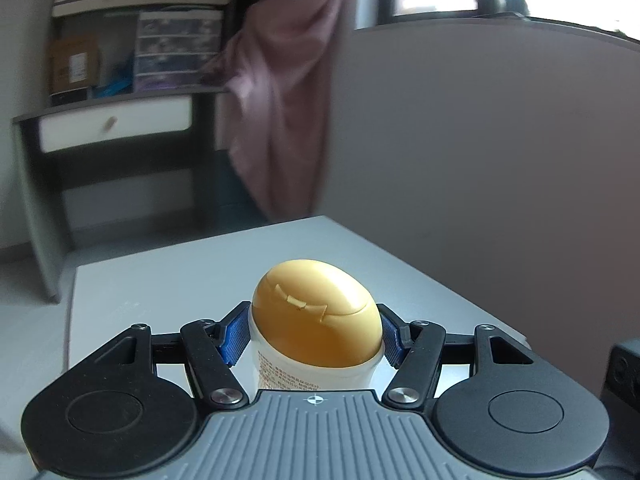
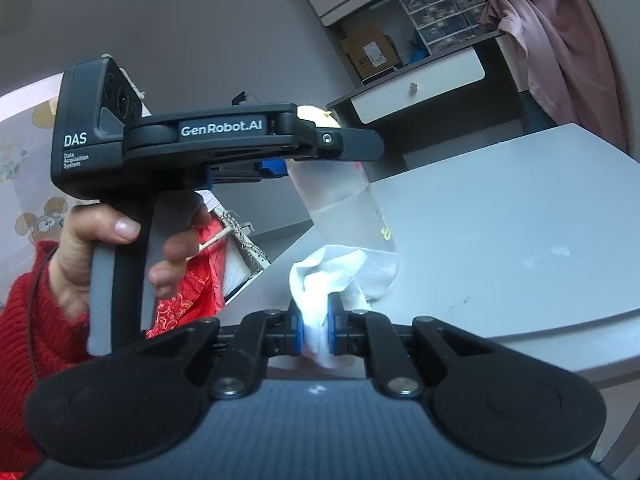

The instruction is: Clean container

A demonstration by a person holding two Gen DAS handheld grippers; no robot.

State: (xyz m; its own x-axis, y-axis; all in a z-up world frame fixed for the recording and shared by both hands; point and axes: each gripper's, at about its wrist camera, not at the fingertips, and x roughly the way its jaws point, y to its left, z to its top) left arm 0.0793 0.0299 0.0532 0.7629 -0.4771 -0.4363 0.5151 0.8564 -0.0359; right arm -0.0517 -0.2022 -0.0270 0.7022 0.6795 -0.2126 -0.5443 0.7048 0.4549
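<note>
A bottle (image 1: 316, 312) with a yellow domed cap and a white, printed body sits between the blue pads (image 1: 234, 334) of my left gripper (image 1: 313, 332), which is shut on it just below the cap. In the right wrist view the left gripper (image 2: 344, 148) holds that bottle (image 2: 340, 200) by its top. The translucent body hangs down, tilted, above the table (image 2: 500, 220). My right gripper (image 2: 316, 328) is shut on a crumpled white cloth (image 2: 340, 276). The cloth bunches up right at the bottle's lower end; contact is hard to judge.
A person's hand (image 2: 100, 232) in a red sleeve grips the left handle. The grey table (image 1: 160, 280) ends at a grey partition (image 1: 480, 140). Beyond stand a shelf unit with a white drawer (image 1: 116, 126) and a hanging pink cloth (image 1: 288, 80).
</note>
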